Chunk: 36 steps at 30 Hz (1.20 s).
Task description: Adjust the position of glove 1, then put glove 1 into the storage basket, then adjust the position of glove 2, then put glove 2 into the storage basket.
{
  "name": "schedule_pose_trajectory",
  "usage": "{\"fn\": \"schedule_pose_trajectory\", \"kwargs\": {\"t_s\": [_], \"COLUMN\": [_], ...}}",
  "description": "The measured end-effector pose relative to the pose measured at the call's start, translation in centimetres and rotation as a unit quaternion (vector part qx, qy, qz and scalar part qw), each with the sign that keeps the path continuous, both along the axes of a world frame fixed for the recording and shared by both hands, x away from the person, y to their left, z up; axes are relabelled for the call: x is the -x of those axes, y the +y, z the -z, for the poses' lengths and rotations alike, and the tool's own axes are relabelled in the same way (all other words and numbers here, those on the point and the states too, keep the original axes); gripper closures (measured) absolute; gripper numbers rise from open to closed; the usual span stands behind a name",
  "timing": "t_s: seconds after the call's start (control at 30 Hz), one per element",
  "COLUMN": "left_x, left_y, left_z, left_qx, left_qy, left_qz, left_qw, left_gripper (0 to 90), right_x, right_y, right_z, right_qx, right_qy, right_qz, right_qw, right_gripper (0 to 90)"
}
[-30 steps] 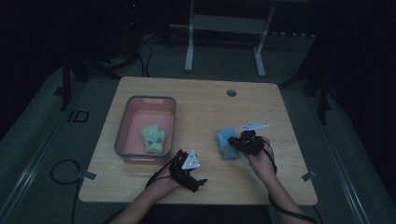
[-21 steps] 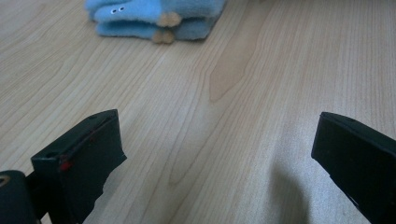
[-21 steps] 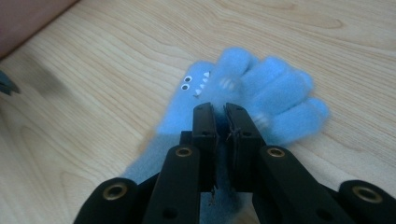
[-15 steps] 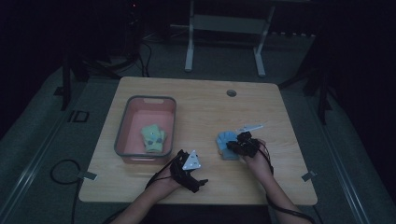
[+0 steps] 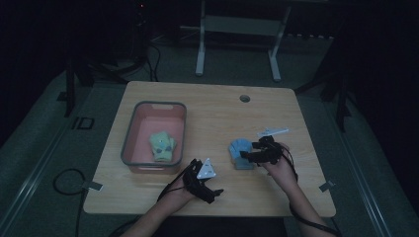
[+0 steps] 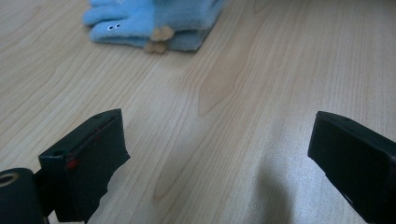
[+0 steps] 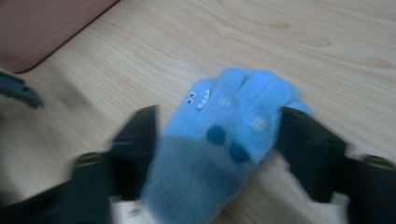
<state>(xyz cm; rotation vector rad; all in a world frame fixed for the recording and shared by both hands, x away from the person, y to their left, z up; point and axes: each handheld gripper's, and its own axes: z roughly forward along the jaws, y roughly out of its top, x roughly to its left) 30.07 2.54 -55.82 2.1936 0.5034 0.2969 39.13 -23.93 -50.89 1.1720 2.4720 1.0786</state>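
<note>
Dim room, wooden desk [image 5: 217, 118]. Blue glove [image 5: 240, 150] right of centre, between right gripper [image 5: 245, 156] fingers just opened wide, unpressed. Left gripper [image 6: 219, 154] wide, empty. Likely next: close on glove, carry to bin [image 5: 129, 133].

Dim high view — perhaps motion-blurred closeup

Dim room, light wooden table [image 5: 207, 106], grey carpeted floor [image 5: 44, 148], metal stand [image 5: 237, 29] behind
</note>
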Motion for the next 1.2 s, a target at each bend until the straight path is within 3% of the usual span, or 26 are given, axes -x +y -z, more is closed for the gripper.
{"fn": "schedule_pose_trajectory", "kwargs": {"t_s": [0.1,0.2,0.43,0.73,0.77,0.83,0.93,1.17,1.2], "left_x": [0.0,0.1,0.0,0.0,-0.3,-0.5,-0.7,-1.7,-1.9], "left_y": [-0.1,-0.4,-0.8,-0.9,-0.9,-1.0,-1.3,-2.7,-3.0], "left_z": [-0.1,-0.2,-0.1,-0.1,-0.4,-0.6,-1.0,-2.1,-2.2], "left_qx": [0.005,-0.003,-0.019,-0.024,-0.025,-0.027,-0.024,-0.037,-0.039], "left_qy": [0.009,0.007,0.01,0.013,0.017,0.013,0.009,-0.018,-0.021], "left_qz": [0.0,0.006,0.014,0.016,0.015,0.016,0.02,0.047,0.056], "left_qw": [0.9999,0.9999,0.9997,0.9995,0.9994,0.9994,0.9995,0.9981,0.9975], "left_gripper": [4.5,4.5,4.5,4.5,4.5,4.5,4.6,8.1,9.0], "right_x": [0.1,0.1,0.3,0.5,0.6,0.6,0.5,0.1,0.0], "right_y": [-0.6,-1.3,-2.9,-3.5,-3.5,-3.6,-3.8,-4.5,-4.6], "right_z": [-0.1,-0.1,-0.3,-0.6,-0.7,-0.7,-0.7,-0.9,-1.0], "right_qx": [-0.004,-0.003,0.005,-0.009,-0.02,-0.034,-0.036,-0.041,-0.043], "right_qy": [0.003,0.005,-0.057,-0.037,-0.039,-0.033,-0.032,-0.033,-0.032], "right_qz": [-0.011,-0.013,-0.016,-0.013,0.0,-0.006,-0.011,-0.014,-0.016], "right_qw": [0.9999,0.9999,0.9982,0.9992,0.999,0.9989,0.9988,0.9985,0.9984], "right_gripper": [13.1,13.9,13.5,13.5,11.6,11.4,12.2,24.5,30.7]}}
